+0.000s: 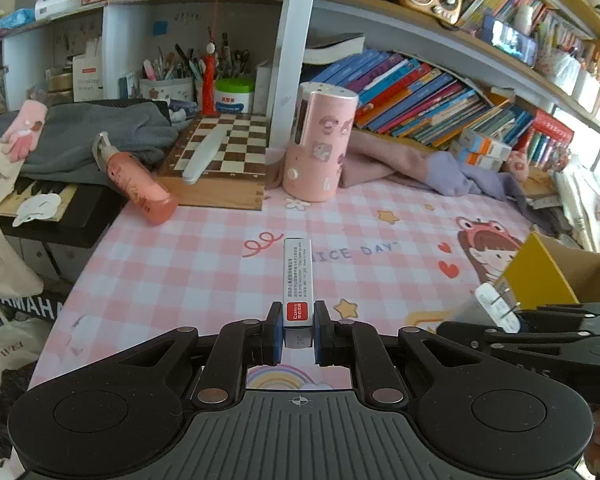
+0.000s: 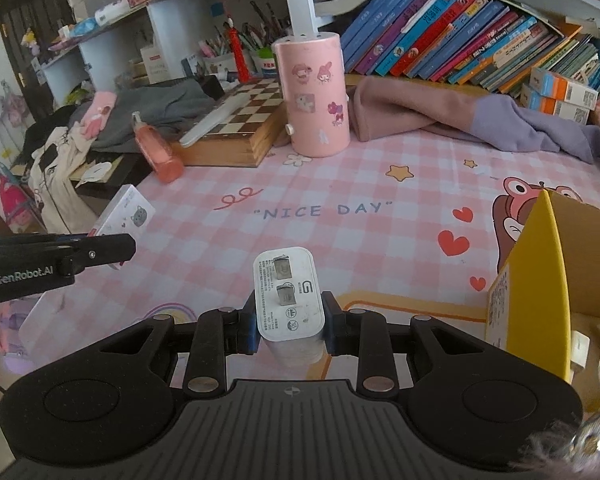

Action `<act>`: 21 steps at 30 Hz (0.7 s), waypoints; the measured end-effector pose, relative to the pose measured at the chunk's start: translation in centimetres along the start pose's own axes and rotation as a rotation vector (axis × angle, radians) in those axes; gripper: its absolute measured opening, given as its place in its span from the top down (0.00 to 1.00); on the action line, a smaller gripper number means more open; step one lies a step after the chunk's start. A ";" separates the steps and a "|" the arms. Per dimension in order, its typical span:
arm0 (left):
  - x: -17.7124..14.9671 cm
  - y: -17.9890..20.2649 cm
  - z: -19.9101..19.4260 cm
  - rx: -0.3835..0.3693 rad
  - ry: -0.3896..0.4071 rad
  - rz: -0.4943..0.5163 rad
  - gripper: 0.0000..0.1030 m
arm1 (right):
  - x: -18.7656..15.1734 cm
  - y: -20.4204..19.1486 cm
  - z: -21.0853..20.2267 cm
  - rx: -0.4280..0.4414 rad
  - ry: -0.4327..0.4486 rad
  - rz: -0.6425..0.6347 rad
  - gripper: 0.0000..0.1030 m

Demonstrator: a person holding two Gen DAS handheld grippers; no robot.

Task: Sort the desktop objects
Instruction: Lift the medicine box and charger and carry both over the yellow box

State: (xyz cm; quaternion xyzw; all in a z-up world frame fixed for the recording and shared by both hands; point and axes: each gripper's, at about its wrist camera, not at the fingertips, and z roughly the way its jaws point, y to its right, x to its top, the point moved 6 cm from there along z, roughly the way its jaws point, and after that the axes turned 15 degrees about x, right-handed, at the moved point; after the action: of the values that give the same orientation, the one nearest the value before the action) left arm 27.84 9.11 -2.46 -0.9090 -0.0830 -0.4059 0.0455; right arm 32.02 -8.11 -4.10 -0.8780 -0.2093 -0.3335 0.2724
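My left gripper (image 1: 297, 330) is shut on a narrow white box with a red label (image 1: 297, 280), held above the pink checked desk mat (image 1: 204, 256). In the right wrist view this box (image 2: 126, 212) shows its flat face with a cat drawing, at the left. My right gripper (image 2: 289, 320) is shut on a white plug charger (image 2: 288, 292) with its two prongs facing up. In the left wrist view the charger (image 1: 496, 306) shows at the right, next to a yellow cardboard box (image 1: 540, 276). The yellow box (image 2: 540, 272) stands open at the right of the right gripper.
A pink cylindrical holder (image 2: 314, 96) stands at the back. A pink spray bottle (image 1: 138, 182) leans on a wooden chessboard box (image 1: 224, 160). Pink and purple cloth (image 2: 480, 120) lies before a row of books (image 2: 460, 44). White cable parts (image 2: 580, 348) lie beside the yellow box.
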 end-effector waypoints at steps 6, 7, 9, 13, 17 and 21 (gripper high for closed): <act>-1.4 -0.7 -2.2 -0.014 0.004 -0.008 0.87 | -0.7 -1.4 -1.4 -0.001 0.015 -0.006 0.74; -1.7 -0.9 -2.6 -0.016 0.003 -0.013 0.88 | -0.9 -1.6 -1.6 0.000 0.017 -0.006 0.74; -2.0 -1.3 -3.2 -0.022 0.004 -0.024 0.88 | -1.2 -2.1 -1.9 0.002 0.018 -0.005 0.74; -2.5 -1.8 -4.5 -0.032 0.014 -0.028 0.88 | -1.8 -3.0 -2.6 0.005 0.020 0.001 0.74; -3.1 -2.3 -5.6 -0.043 0.022 -0.028 0.88 | -2.5 -4.0 -3.1 0.000 0.023 -0.001 0.74; -3.8 -2.7 -6.8 -0.058 0.028 -0.028 0.88 | -3.3 -5.3 -3.7 -0.006 0.024 -0.010 0.74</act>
State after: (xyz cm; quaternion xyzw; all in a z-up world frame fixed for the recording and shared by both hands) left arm 19.83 10.33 -0.75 -0.9030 -0.0830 -0.4214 0.0146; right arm 25.11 -6.99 -2.28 -0.8737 -0.2094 -0.3458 0.2704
